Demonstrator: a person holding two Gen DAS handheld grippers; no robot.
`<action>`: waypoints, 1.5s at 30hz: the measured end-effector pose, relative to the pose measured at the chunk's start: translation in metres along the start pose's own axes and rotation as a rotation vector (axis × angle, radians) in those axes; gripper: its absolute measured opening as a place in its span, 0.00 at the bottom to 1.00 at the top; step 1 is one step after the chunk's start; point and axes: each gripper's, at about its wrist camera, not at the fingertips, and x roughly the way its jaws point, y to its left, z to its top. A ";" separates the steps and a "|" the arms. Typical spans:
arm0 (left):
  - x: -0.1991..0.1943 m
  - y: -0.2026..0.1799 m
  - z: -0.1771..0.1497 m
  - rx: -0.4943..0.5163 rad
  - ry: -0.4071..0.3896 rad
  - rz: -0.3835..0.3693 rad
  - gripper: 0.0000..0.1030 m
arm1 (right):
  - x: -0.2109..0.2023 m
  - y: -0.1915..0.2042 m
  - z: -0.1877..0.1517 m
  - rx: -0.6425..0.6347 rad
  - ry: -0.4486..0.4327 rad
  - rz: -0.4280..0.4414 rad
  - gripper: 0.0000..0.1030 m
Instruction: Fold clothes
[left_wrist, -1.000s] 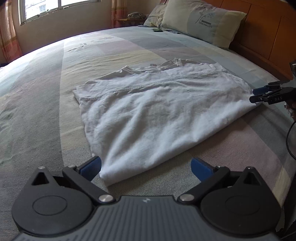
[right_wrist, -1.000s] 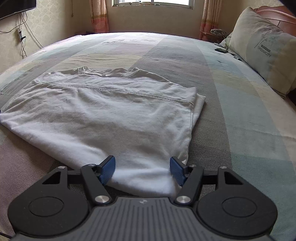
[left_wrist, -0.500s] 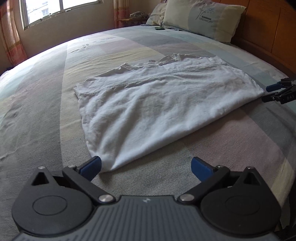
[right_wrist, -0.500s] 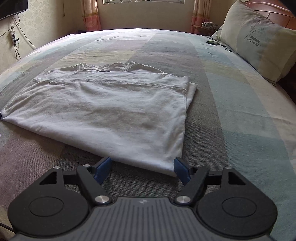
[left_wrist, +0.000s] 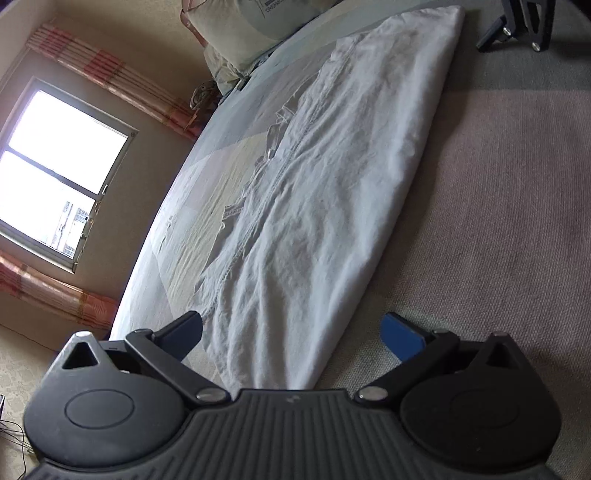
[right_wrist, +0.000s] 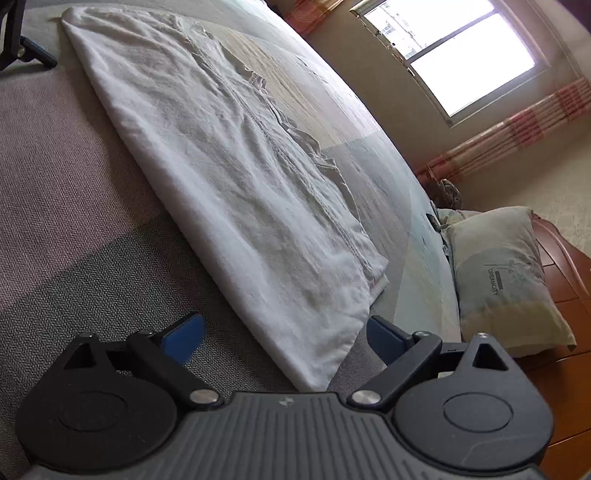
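A white garment (left_wrist: 325, 192), folded into a long band, lies flat on the bed; it also shows in the right wrist view (right_wrist: 229, 177). My left gripper (left_wrist: 295, 338) is open, rolled sideways, with one end corner of the garment between its blue pads. My right gripper (right_wrist: 284, 338) is open, rolled the other way, with the opposite end corner between its pads. Each gripper shows at the far end in the other's view: the right one (left_wrist: 517, 26), the left one (right_wrist: 18, 44).
The bed (left_wrist: 498, 221) has a striped grey, beige and pale blue cover. Pillows (right_wrist: 506, 277) lean on a wooden headboard (right_wrist: 569, 295). A window (left_wrist: 48, 177) with striped curtains is beyond the bed.
Both grippers have rolled sideways and dropped low to opposite ends of the garment. Each end corner now lies between the open pads. The garment has not moved.
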 end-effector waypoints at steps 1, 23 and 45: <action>0.002 -0.003 0.004 0.030 -0.010 0.009 0.99 | 0.001 0.002 0.003 -0.023 -0.003 -0.006 1.00; 0.062 0.008 0.017 0.222 -0.063 0.093 1.00 | 0.037 -0.003 0.038 -0.176 -0.141 -0.032 1.00; 0.112 0.017 0.033 0.327 -0.027 0.166 1.00 | 0.100 -0.038 0.034 -0.198 -0.090 -0.131 1.00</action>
